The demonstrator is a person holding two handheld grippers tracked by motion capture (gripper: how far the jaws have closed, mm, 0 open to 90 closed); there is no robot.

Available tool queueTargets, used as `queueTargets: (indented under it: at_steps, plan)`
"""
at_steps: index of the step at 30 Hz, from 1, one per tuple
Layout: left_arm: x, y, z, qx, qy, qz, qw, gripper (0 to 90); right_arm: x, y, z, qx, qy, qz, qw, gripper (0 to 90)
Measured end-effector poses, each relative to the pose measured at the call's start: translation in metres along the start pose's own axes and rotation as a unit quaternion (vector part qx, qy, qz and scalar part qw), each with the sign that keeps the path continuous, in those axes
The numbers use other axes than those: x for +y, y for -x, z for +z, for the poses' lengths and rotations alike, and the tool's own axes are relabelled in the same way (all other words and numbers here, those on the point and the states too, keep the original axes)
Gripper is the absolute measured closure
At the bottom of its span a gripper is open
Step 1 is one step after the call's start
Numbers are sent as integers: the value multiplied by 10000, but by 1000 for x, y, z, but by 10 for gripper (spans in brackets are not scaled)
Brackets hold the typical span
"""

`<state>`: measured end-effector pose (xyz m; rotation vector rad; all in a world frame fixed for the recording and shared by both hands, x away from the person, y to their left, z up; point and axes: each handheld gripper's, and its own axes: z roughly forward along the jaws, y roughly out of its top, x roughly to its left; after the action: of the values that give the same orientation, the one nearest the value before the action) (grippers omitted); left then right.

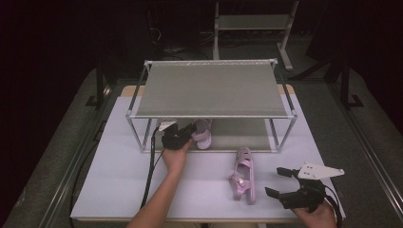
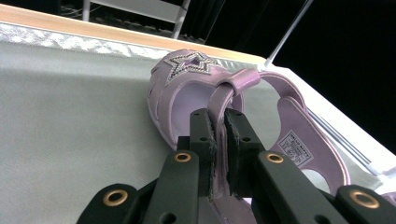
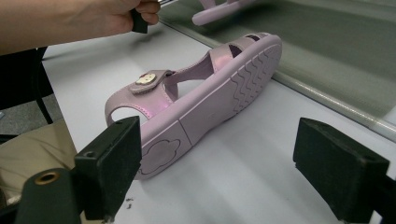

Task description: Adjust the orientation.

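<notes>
Two pink sandals are in play. One sandal (image 1: 203, 133) sits at the front of the rack's lower shelf (image 1: 237, 133), and my left gripper (image 1: 183, 133) is shut on it. In the left gripper view the jaws pinch its heel strap (image 2: 223, 100), with the star-trimmed toe (image 2: 189, 65) beyond. The other sandal (image 1: 243, 175) lies on its side on the white table (image 1: 119, 161); in the right gripper view its sole (image 3: 210, 105) faces me. My right gripper (image 1: 280, 181) stands open just right of it, and that sandal's heel end lies close in front of the left jaw.
A two-tier metal rack with a grey fabric top shelf (image 1: 211, 88) stands at the back of the table. A black cable (image 1: 151, 161) trails from the left gripper across the table. A forearm (image 1: 161, 194) reaches in from the front edge.
</notes>
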<state>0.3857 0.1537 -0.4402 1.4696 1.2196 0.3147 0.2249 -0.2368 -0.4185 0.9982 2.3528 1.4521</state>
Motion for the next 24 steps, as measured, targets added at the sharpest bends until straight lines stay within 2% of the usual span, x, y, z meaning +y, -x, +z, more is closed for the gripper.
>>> queueTargets:
  at_steps: [3, 8, 17, 24]
  plan:
    - [2, -4, 0, 30, -188, 274, 9994, 829, 0, 1, 0, -1, 5, 11, 10000, 151]
    - [4, -7, 2, 113, -363, 488, 9981, 829, -1, 1, -1, -1, 12, 9, 10000, 151]
    - [1, -10, 8, 151, -440, 565, 9973, 828, -1, 0, -1, 14, 0, 15, 10000, 151]
    - [-1, -9, 11, 55, -417, 475, 9980, 818, -2, 0, -1, 10, 3, 22, 10000, 151]
